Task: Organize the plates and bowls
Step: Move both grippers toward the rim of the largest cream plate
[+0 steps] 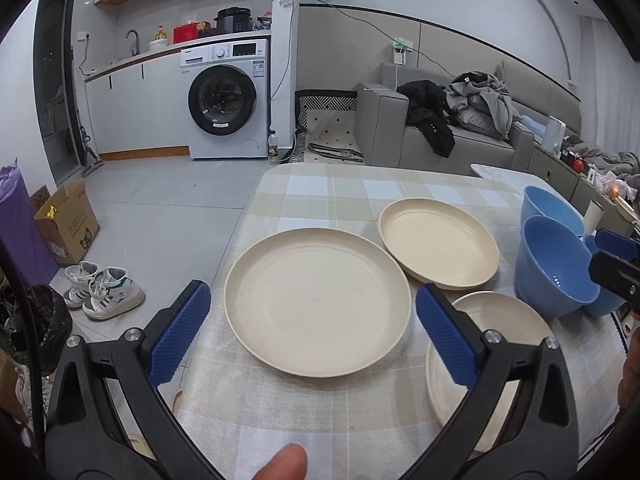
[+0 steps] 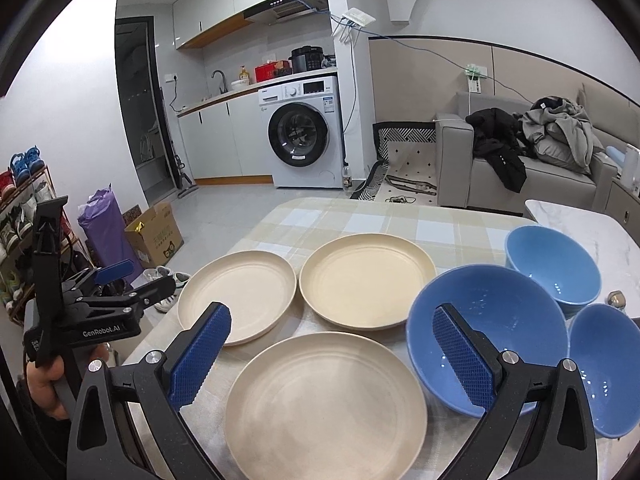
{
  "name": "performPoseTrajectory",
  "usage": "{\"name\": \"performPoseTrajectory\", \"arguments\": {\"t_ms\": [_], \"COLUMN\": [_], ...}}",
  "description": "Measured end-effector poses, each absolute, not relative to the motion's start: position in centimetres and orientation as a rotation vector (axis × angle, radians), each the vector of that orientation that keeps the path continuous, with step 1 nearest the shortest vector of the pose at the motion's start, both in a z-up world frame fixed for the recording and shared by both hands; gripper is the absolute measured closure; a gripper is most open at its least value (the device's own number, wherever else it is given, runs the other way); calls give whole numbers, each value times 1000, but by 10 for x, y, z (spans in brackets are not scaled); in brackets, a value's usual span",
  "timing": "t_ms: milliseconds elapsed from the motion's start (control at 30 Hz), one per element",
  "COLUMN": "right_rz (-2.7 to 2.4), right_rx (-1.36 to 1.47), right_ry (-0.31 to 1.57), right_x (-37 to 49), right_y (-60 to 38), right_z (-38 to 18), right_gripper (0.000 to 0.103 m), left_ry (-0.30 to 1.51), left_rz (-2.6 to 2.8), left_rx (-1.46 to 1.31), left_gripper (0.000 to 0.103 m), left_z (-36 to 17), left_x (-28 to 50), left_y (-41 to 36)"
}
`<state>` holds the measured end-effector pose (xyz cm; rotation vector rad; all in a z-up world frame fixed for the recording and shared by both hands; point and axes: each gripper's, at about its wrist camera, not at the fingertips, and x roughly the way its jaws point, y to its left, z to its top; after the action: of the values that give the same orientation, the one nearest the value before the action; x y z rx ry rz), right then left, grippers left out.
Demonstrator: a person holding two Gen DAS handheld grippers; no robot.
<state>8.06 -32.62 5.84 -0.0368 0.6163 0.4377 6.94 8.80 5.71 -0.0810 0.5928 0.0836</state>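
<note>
Left gripper [image 1: 313,322] is held over the near left of the counter [image 2: 360,216], jaws wide apart, nothing gripped; a cream plate [image 1: 318,302] is framed between its blue pads [image 1: 180,332]. Three cream plates are laid flat on the checked cloth, none stacked: left plate [image 2: 238,296] near the left counter edge, far plate [image 2: 368,280] just right of it, near plate [image 2: 326,404] in front of both, apart from each. Right gripper [image 2: 332,354] is held above the near plate, jaws wide apart, nothing gripped. Three blue bowls are set upright at the right: large bowl [image 2: 486,328] just beside the plates, far bowl [image 2: 554,266] behind it, right bowl [image 2: 606,368] at the frame edge; the bowls are seen close together, contact cannot be told. In the right wrist view the left gripper body is seen at far left, off the counter edge.
</note>
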Motion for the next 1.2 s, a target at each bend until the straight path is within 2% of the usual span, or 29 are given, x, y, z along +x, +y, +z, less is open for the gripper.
{"name": "performPoseTrajectory", "arguments": {"t_ms": [1200], "right_rz": [501], "right_rx": [-122], "right_ry": [788], "right_x": [163], "right_y": [-221], "right_z": [15], "right_gripper": [0], "left_ry": [814], "left_rz": [133], "left_rx": [-191], "left_gripper": [1], "left_z": [-15], "left_x": [162], "left_y": [161]}}
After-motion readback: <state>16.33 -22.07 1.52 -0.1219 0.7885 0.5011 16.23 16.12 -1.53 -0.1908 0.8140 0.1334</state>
